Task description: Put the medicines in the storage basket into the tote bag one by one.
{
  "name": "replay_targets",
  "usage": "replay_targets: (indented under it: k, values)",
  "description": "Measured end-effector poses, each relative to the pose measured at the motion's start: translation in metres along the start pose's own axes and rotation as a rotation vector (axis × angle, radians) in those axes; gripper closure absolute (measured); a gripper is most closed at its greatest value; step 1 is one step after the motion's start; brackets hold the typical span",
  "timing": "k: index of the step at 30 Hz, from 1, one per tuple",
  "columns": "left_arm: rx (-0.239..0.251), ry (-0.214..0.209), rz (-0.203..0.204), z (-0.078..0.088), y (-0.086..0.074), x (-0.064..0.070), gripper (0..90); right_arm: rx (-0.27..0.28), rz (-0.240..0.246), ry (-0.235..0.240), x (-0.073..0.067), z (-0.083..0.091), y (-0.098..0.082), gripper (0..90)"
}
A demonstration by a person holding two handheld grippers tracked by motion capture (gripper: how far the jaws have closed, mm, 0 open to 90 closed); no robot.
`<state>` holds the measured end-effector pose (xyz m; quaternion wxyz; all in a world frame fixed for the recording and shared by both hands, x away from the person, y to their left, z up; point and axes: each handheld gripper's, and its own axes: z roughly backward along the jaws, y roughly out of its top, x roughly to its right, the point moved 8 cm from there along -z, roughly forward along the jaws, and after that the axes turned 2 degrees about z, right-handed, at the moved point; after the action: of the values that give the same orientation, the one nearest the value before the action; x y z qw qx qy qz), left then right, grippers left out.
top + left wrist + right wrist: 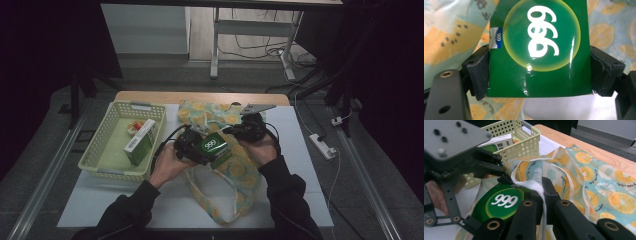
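The left gripper (196,145) clamps the glossy green "999" carton (215,148) at the lemon-print cloth bag's (231,170) mouth, mid-table; the right gripper (543,185) pinches the white rim (534,185). Insertion apparently remains.

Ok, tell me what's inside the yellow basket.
The yellow basket holds a green and white box lying on its side and, behind it, a small red and yellow item too small to identify. The box hides the basket floor beneath it.
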<state>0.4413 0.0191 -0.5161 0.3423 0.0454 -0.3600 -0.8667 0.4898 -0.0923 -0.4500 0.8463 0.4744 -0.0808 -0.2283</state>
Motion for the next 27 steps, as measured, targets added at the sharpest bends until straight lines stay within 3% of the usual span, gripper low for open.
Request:
replay_targets:
  k: [12, 27]
  values:
    - [0.019, 0.051, 0.035, -0.013, 0.011, -0.014, 18.0, -0.009, -0.006, -0.001, 0.002, -0.002, -0.003, 89.4]
    - [-0.006, 0.098, 0.058, -0.034, 0.013, -0.03, 17.6, -0.027, -0.012, -0.014, 0.007, -0.006, -0.008, 89.4]
